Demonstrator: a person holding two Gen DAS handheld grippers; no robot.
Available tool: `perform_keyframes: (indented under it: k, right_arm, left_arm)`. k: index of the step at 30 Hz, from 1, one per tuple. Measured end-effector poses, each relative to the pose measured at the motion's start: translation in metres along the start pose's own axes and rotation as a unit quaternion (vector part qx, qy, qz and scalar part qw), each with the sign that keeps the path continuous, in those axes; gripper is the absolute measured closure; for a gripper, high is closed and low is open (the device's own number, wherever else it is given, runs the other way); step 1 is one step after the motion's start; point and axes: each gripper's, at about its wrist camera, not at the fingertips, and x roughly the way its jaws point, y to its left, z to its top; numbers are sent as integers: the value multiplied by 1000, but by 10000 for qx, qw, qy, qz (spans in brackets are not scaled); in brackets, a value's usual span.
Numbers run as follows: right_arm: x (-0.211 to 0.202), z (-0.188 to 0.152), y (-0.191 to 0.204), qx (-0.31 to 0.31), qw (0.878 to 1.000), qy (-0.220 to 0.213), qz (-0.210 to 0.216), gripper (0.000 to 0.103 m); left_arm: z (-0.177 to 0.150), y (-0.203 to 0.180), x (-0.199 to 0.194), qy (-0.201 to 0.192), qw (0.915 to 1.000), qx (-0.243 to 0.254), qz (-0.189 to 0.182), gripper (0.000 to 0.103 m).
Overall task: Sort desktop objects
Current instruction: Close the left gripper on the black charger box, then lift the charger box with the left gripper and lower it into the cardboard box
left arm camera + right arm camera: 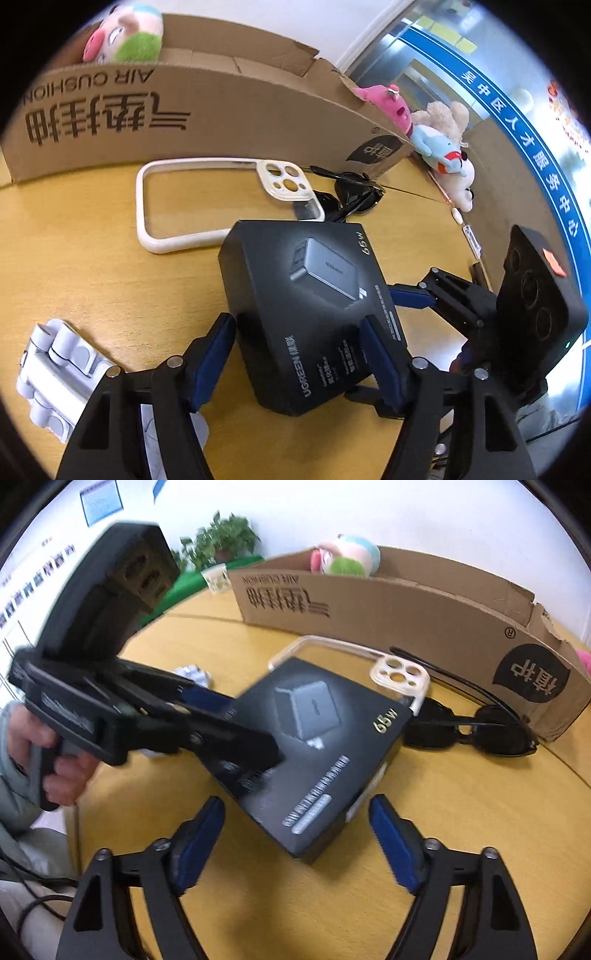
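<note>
The step in hand seemed to be the lifting of the charger box (314, 314) toward the carton (207, 110). To do it well, the left gripper (299, 354) should press on two opposite flat sides, not on corners, because the box lay turned at an angle to the fingers and could twist out. The lift should be slow and straight up, so that the box does not drag the phone case (221, 199) or the sunglasses (469, 727) behind it.

The box lay on the yellow table (74, 258), in front of the carton, with its far corner over the edge of the case. In the left wrist view the left fingers stood on both sides of the near part of the box. The right finger (376, 354) seemed to touch its side, and the left finger (214, 354) was just beside the other side, so I judged that the gripper held the box, or nearly. I could not tell how firm the hold was.

The right gripper (297, 843) was wide open and held nothing. The near corner of the box pointed between its fingers, apart from both pads. A white folded stand (62, 373) lay at the left of the left gripper.
</note>
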Motion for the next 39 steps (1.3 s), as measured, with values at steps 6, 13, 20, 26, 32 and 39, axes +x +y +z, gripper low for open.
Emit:
perform_keyframes:
  k: [6,13,20,26,32,39]
  right_arm:
    - [3,8,-4,-6,9999,-124,-78,13]
    - [2,12,8,9,9997,-240,1,25]
    - [-36,48,21,-378,9950,-902,-214,27]
    - [-73,120,26,-990,9811,-1492,-730,27]
    - [-126,203,13,-1208,9634,-2212,-916,27]
    - [-155,286,-10,-1366,9490,-2627,-1080,27]
  left_arm:
    - [7,8,5,-39,9998,-206,-29,22]
    - [5,0,-5,-250,9996,-88,-51,23]
    - [28,-20,-58,-1006,9948,129,62,23]
    - [91,-46,-113,-1869,9784,800,373,23]
    - [159,-75,-173,-2699,9503,1455,539,23]
    - [226,-89,-204,-3144,9297,1749,786,23]
